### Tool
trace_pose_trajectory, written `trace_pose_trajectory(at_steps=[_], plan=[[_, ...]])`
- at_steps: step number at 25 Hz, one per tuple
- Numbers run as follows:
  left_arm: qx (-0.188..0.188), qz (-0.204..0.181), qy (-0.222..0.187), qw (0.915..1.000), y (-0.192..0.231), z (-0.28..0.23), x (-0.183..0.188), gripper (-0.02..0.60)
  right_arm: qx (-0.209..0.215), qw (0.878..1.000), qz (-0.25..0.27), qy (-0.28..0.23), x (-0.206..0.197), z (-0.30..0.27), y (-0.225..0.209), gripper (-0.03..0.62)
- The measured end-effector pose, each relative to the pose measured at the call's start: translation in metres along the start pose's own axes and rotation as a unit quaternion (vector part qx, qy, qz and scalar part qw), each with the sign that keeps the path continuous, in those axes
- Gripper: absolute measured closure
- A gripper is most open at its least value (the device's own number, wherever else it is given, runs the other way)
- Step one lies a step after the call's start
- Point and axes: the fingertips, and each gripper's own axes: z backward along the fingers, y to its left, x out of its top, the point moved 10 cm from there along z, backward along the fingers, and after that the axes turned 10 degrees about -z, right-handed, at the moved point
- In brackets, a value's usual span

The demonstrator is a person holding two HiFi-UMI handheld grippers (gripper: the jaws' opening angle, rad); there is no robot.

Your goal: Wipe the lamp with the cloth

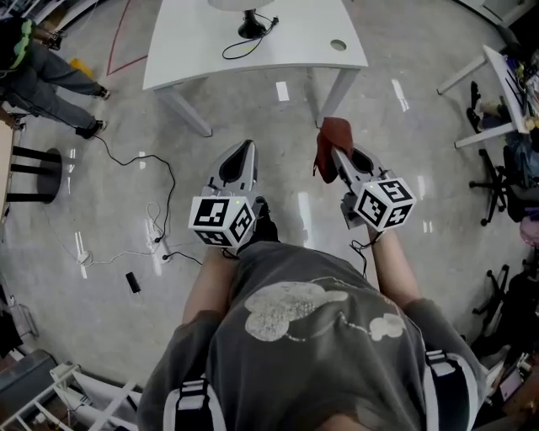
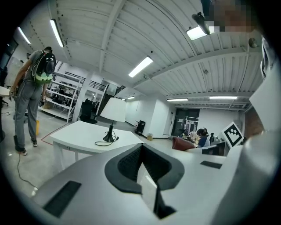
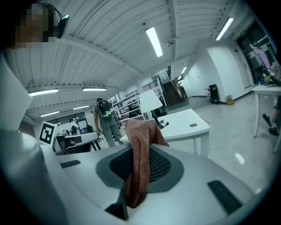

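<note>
Table [image 1: 253, 50]: white, ahead across the floor and well apart from both grippers. The step in hand looks like the walk-up, so approach its near edge squarely.
Lamp [image 1: 251, 23]: stands toward the table's far side, its cord [image 1: 240, 48] looped beside the base. Wipe with light strokes, because the shade looks easy to tip, and keep off the cord.
Left gripper [image 1: 242, 151]: jaws pressed together with nothing between them. It is free to steady the base (it would have to spread first).
Right gripper [image 1: 338, 156]: jaws pinching the cloth.
Cloth [image 1: 330, 145]: reddish-brown, folded over the jaw tips with its tail hanging down. Lead with the bunched fold, not the loose tail.
Head view alone: shows both grippers level with each other and the stretch of floor left to cross, but little of the lamp beyond its base.
Left gripper view alone: shows the whole lamp, white shade on a dark stem, upright.
Right gripper view alone: shows the cloth seated deep between the pads, a firm hold by the look of it.
</note>
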Motion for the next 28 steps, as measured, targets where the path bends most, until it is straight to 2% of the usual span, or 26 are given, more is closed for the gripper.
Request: trace_pose_trajectory(at_steps=[7,15,20,28], plan=[[-0.004,0.002,0.0,1.0,0.079,-0.044,0.022,0.575,0.004,1.0,0.006,-0.004,0.041,-0.087,0.017,0.536],[-0.017,0.015,0.008,0.9997,0.15,-0.086,0.024,0.574,-0.013,1.0,0.002,-0.001,0.056,-0.157,0.026,0.537],[-0.033,0.014,0.002,0.9994,0.168,-0.111,0.033,0.574,-0.019,1.0,0.0,-0.01,0.07,-0.181,0.028,0.536],[-0.032,0.004,-0.008,0.9995,0.159,-0.155,0.047,0.574,0.006,1.0,0.004,-0.014,0.106,-0.206,0.003,0.537]])
